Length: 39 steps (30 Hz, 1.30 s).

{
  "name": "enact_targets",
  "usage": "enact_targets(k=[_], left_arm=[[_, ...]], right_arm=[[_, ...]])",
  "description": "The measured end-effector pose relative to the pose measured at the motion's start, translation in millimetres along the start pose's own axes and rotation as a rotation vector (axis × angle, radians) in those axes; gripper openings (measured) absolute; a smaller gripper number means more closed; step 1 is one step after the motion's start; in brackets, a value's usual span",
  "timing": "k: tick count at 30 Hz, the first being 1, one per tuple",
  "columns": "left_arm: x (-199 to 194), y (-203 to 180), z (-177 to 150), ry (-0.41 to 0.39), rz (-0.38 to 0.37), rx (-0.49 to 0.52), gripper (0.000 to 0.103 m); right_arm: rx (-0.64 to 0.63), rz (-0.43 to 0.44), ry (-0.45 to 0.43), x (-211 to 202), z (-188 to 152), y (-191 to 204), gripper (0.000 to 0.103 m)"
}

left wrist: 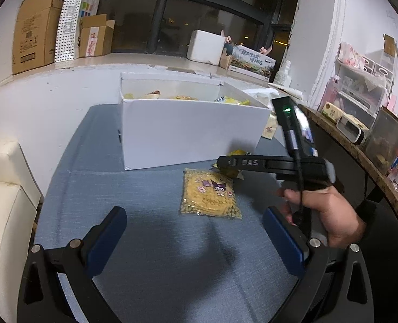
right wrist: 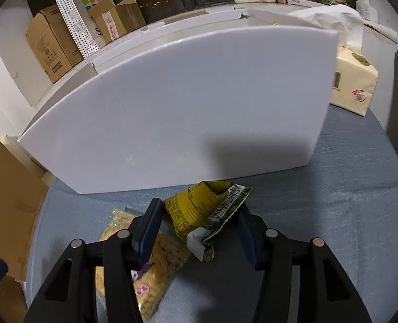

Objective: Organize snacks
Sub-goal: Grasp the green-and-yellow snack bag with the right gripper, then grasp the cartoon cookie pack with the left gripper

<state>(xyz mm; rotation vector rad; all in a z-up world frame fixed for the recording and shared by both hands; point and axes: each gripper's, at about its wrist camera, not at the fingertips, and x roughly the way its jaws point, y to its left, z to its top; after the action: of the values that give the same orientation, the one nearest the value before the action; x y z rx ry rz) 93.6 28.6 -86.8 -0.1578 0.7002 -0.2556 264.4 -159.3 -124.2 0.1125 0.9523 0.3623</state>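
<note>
Blue tablecloth (right wrist: 347, 202), right claw (right wrist: 199, 228) around green snack packet (right wrist: 196, 212).

The left tongs (left wrist: 194, 239) stand wide apart with nothing between the blue pads (left wrist: 106, 242), tilted down over the desk (left wrist: 134, 188) short of the white box (left wrist: 188, 134). The right tongs (right wrist: 199, 231) point steeply down just before that box, pads pressing both sides of a crumpled green snack packet (right wrist: 199, 215). A bare hand (left wrist: 322, 215) grips the right handle.

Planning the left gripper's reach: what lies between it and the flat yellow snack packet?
Only bare blue tablecloth separates the left gripper from the flat yellow snack packet, seen in the left wrist view.
</note>
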Motion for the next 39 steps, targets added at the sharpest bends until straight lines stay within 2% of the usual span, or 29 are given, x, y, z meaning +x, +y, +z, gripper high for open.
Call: enact_targets(k=[7, 13, 18, 24, 29, 31, 35, 39], left_arm=[[39.2, -18.7, 6.1, 0.082, -0.023, 0.062, 0.103], [87.1, -31.8, 10.1, 0.183, -0.035, 0.080, 0.103], [124.9, -34.5, 17.2, 0.239, -0.001, 0.086, 0.103], [155.8, -36.2, 23.6, 0.293, 0.064, 0.113, 0.103], [160.8, -47.2, 24.8, 0.311, 0.119, 0.194, 0.101], [153.0, -46.5, 27.2, 0.272, 0.120, 0.189, 0.077], [135.7, -39.6, 31.8, 0.262, 0.100, 0.149, 0.076], [97.0, -41.1, 39.6, 0.176, 0.074, 0.140, 0.076]], right_arm=[[0.004, 0.017, -0.069, -49.7, -21.4, -20.5, 0.057], [0.082, 0.038, -0.141, -100.0, -44.7, -57.2, 0.058], [0.130, 0.066, -0.205, -130.9, -67.8, -80.6, 0.057], [0.167, 0.054, -0.224, -137.4, -85.6, -93.1, 0.057], [0.162, 0.058, -0.225, -136.4, -89.0, -90.8, 0.057], [0.151, 0.063, -0.226, -135.9, -89.8, -88.0, 0.057], [0.142, 0.057, -0.218, -134.3, -90.8, -83.4, 0.057], [0.135, 0.058, -0.218, -133.3, -90.4, -79.5, 0.057]])
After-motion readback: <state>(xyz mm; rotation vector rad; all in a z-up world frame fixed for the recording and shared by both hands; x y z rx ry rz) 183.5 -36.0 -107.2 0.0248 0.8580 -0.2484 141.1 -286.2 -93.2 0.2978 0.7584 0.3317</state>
